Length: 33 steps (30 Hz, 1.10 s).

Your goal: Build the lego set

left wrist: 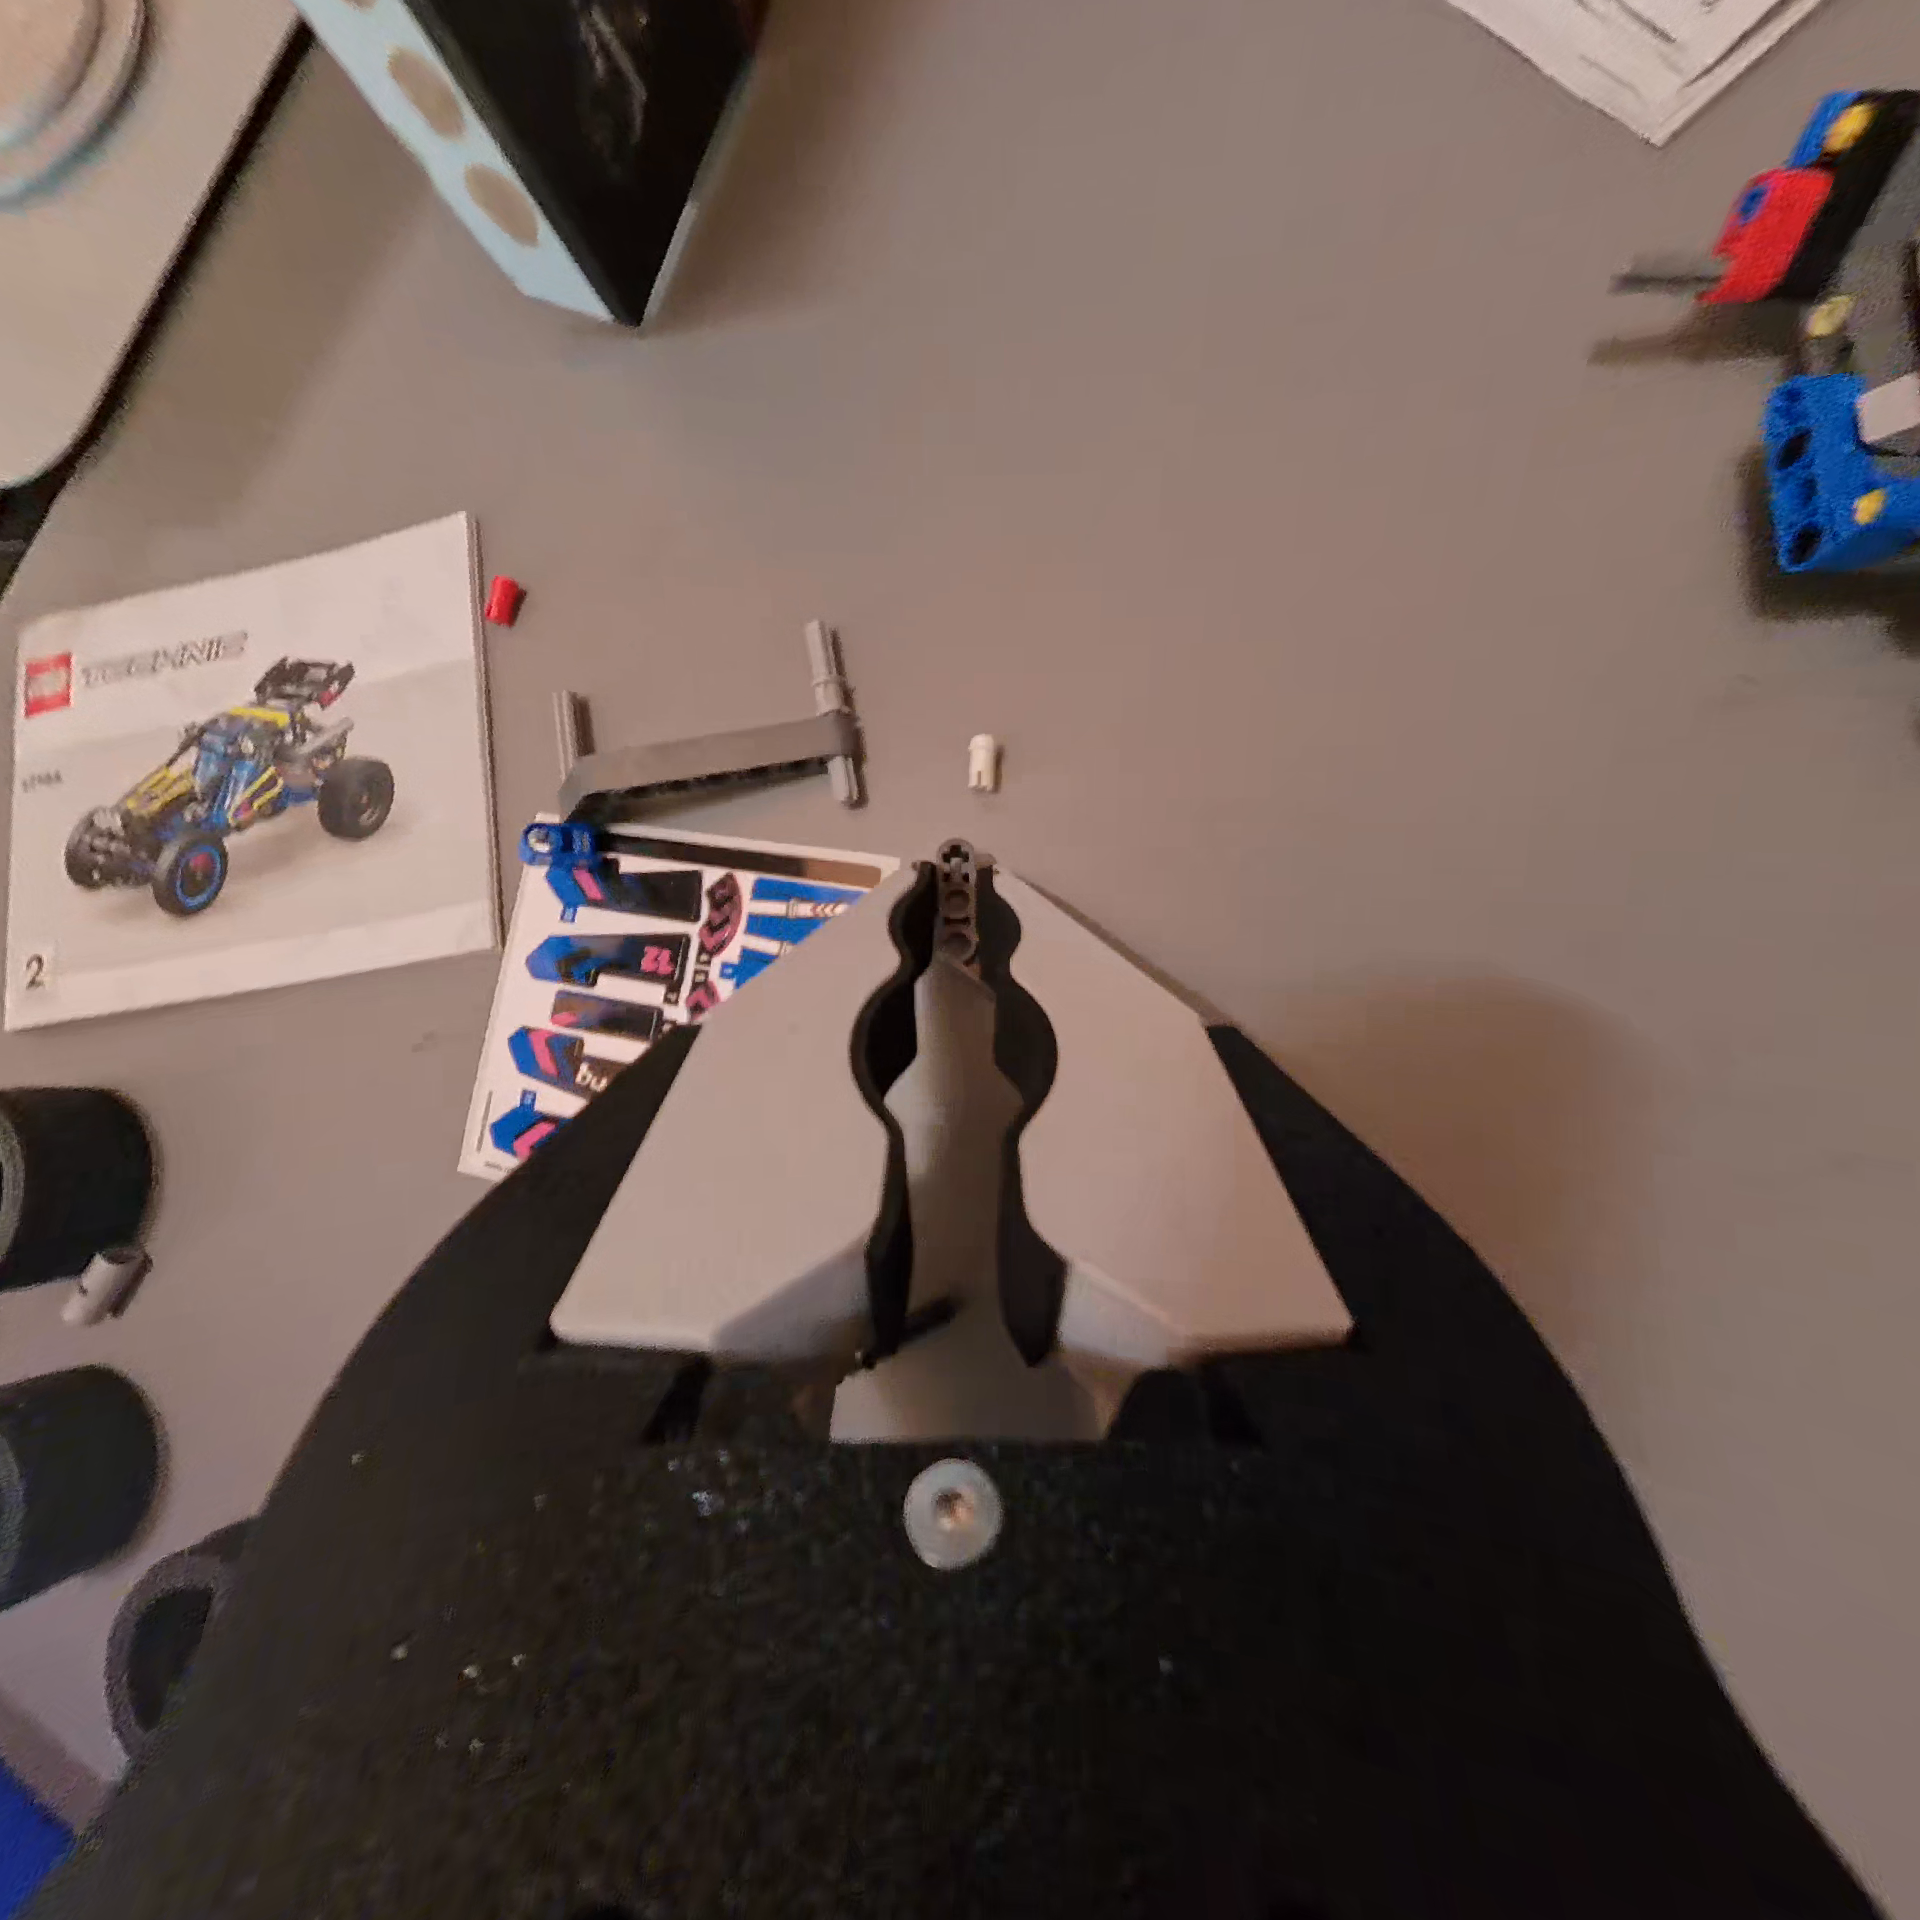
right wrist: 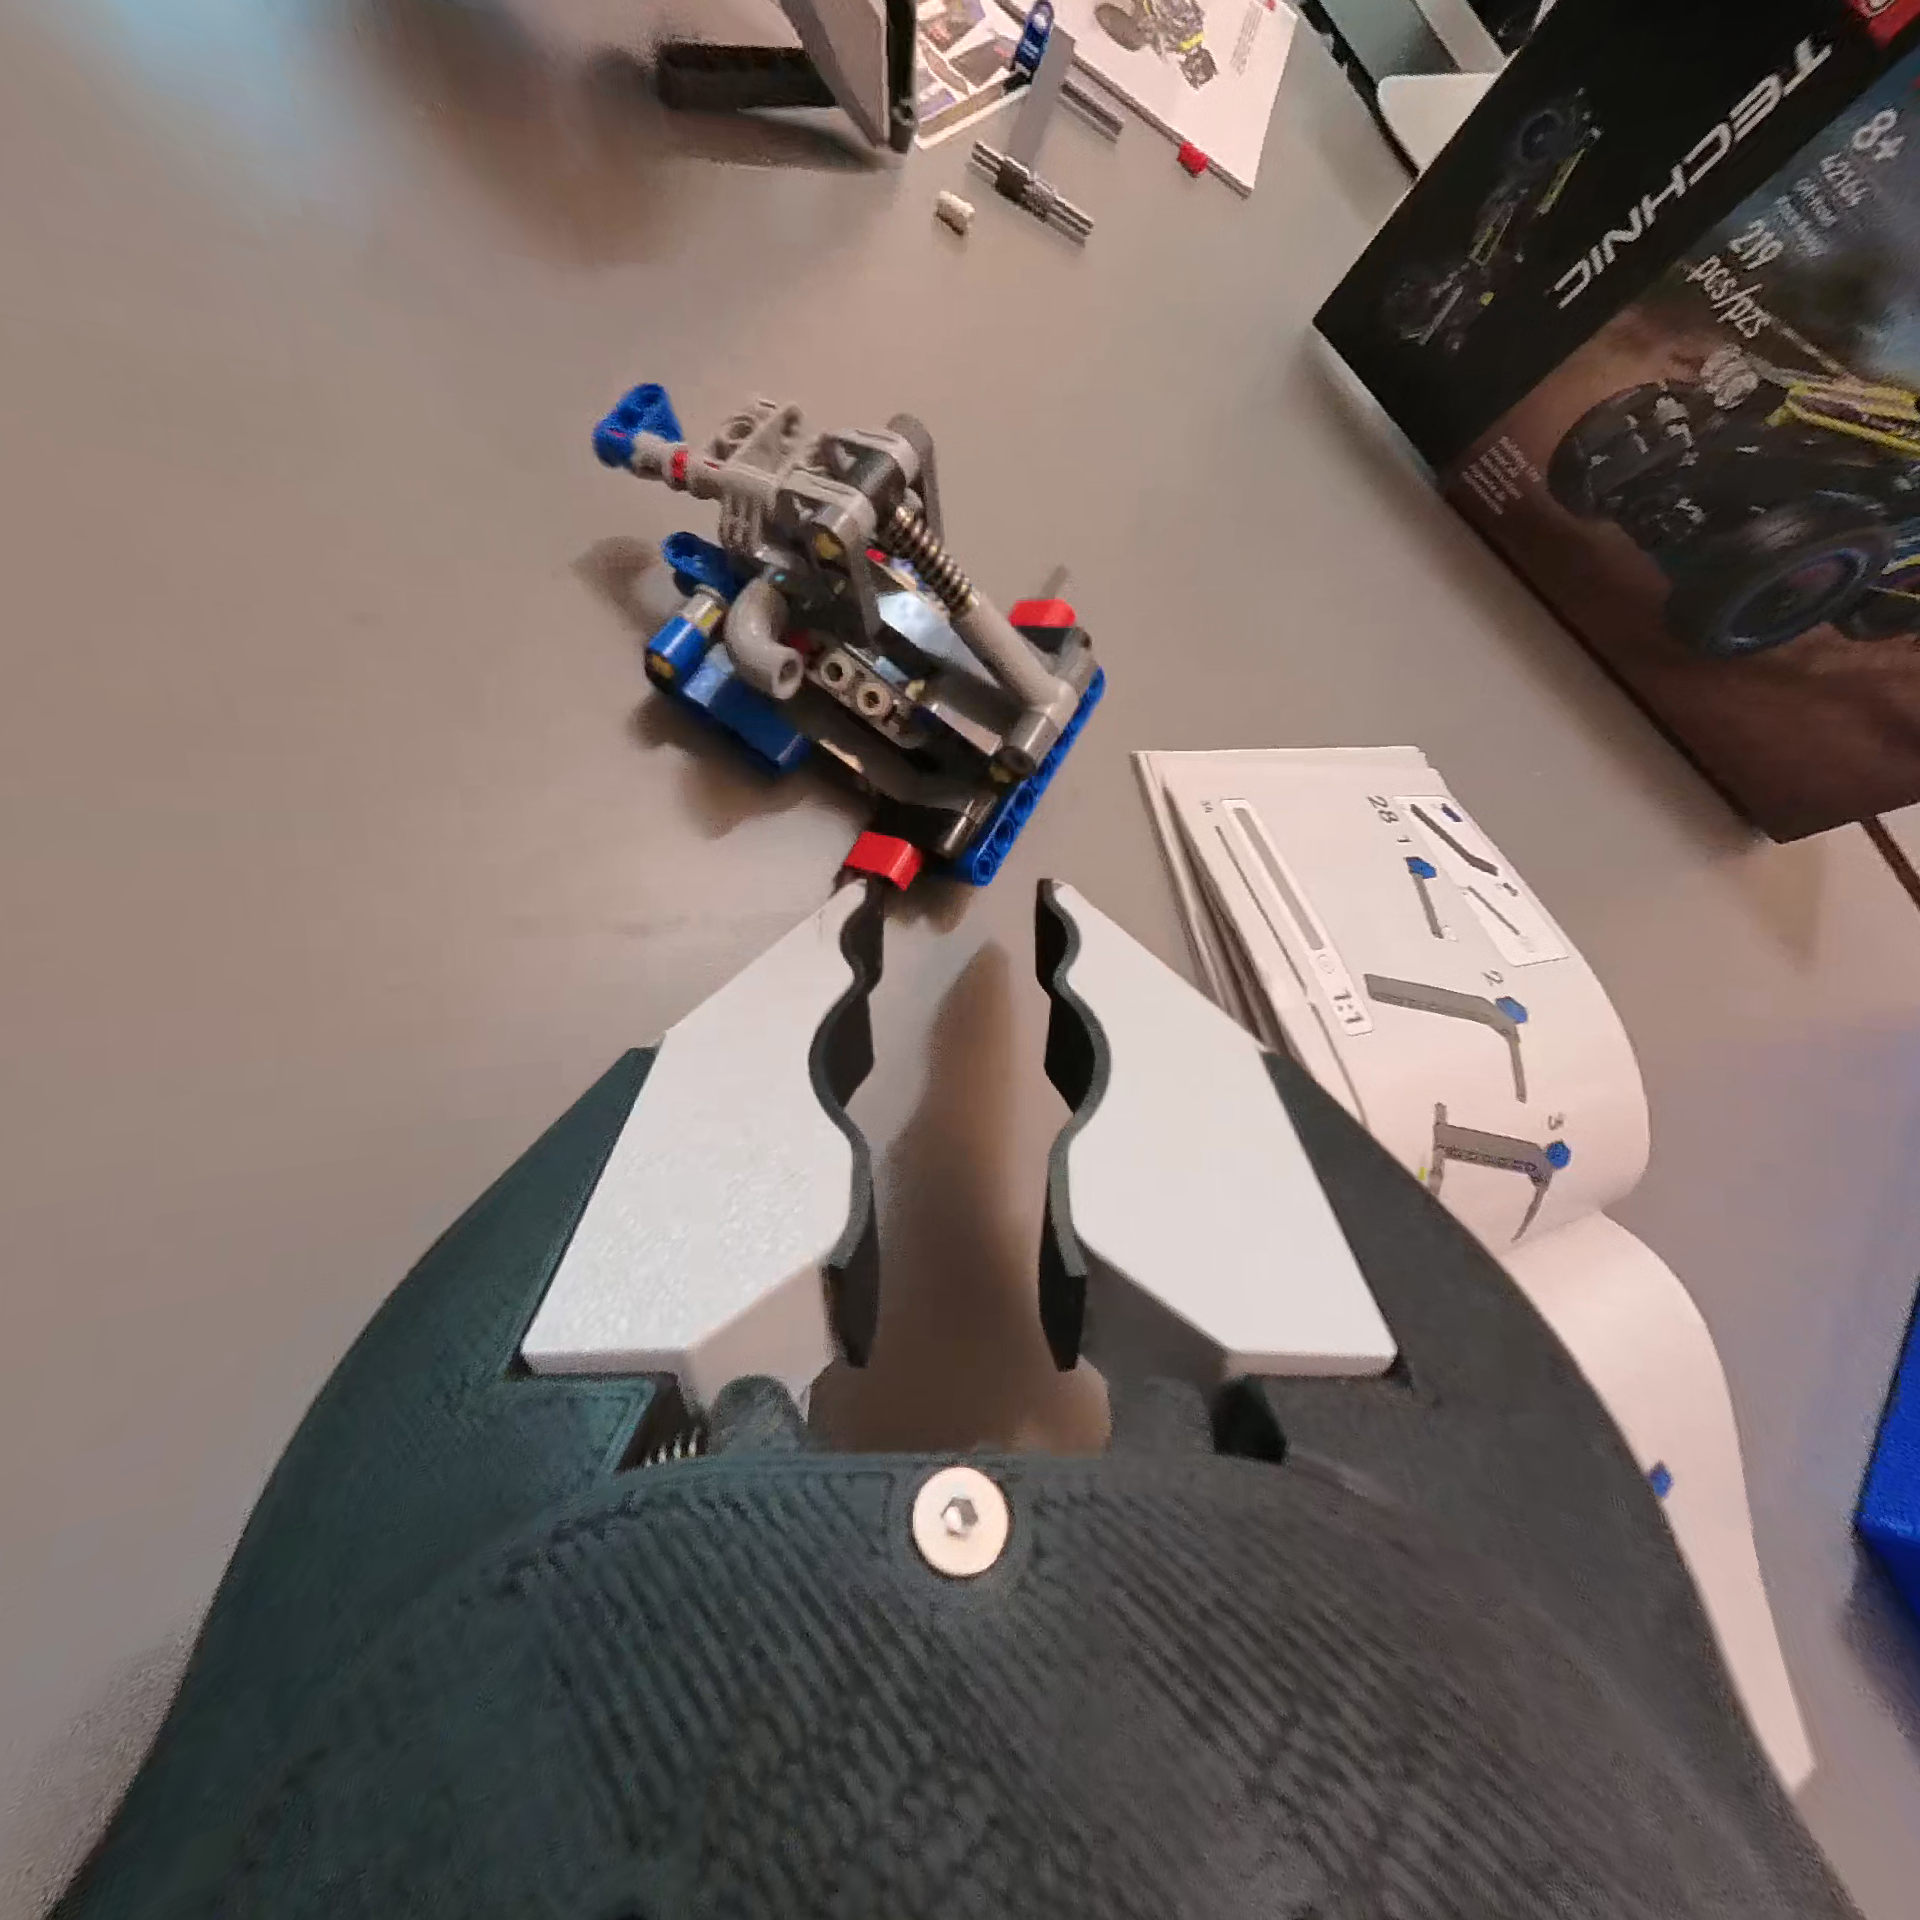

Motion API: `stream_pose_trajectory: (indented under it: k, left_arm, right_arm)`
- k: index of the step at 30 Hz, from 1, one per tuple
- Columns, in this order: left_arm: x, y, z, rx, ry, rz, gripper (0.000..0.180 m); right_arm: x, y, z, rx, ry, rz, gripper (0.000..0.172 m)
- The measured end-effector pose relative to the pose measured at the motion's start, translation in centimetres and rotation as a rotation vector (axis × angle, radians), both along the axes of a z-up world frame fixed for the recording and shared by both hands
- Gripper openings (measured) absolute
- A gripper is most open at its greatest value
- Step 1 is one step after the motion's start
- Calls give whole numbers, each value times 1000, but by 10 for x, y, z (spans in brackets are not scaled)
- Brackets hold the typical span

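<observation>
My left gripper (left wrist: 956, 883) is shut on a small dark grey beam (left wrist: 956, 909) with holes, held upright between the fingertips above the grey table (left wrist: 1247, 623). Just ahead lie a white connector (left wrist: 981, 764), a grey bent beam with axles (left wrist: 717, 753) and a blue connector (left wrist: 559, 842). My right gripper (right wrist: 951, 914) is open and empty. It sits just short of a partly built model (right wrist: 862, 613) of blue, grey and black parts, whose red piece (right wrist: 881, 860) is by my left fingertip (right wrist: 852, 920).
A closed instruction booklet (left wrist: 249, 769) and a sticker sheet (left wrist: 644, 956) lie at left, with a small red piece (left wrist: 505, 601) beside them. An open booklet (right wrist: 1403, 987) lies right of my right gripper. The set's box (right wrist: 1662, 364) stands at far right. Black tyres (left wrist: 62, 1184) sit at the left edge. Across from one pair of fingers to the other is roughly 20 cm. My left tips are roughly 12 cm from the small red piece (left wrist: 505, 601). My right wrist view (right wrist: 1189, 154) looks at it from another angle.
</observation>
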<state>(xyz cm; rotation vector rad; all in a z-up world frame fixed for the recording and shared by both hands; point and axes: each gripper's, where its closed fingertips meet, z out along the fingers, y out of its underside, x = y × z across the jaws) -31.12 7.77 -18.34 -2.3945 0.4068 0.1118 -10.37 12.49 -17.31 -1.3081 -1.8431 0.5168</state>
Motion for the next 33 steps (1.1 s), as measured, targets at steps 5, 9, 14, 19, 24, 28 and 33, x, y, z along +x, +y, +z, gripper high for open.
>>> stream_pose_trajectory:
  k: [5, 9, 14, 19, 24, 28, 33]
  left_arm:
    - [9, -2, 3, 6, 4, -44, 5]
    - [21, -7, 12, 35, -46, -66, 4]
    - [53, -11, 31, 96, -172, -152, 4]
    - [83, -17, 40, 97, -168, -263, 4]
    - [105, -20, 56, 150, -37, -329, 4]
    - [138, -20, 71, 279, 65, -424, 4]
    - [172, -24, 68, 398, 303, -523, 4]
  right_arm:
    - [-2, 15, 5, -13, 27, -54, 27]
    - [12, 23, 17, -9, 72, -149, 27]
    - [26, 9, 23, 5, 75, -118, 30]
    - [26, -28, 25, -30, 69, 56, 32]
    - [6, -44, 56, -232, 242, 20, 33]
    - [-3, -51, 76, -382, 349, -10, 36]
    - [-6, -54, 78, -488, 408, -34, 33]
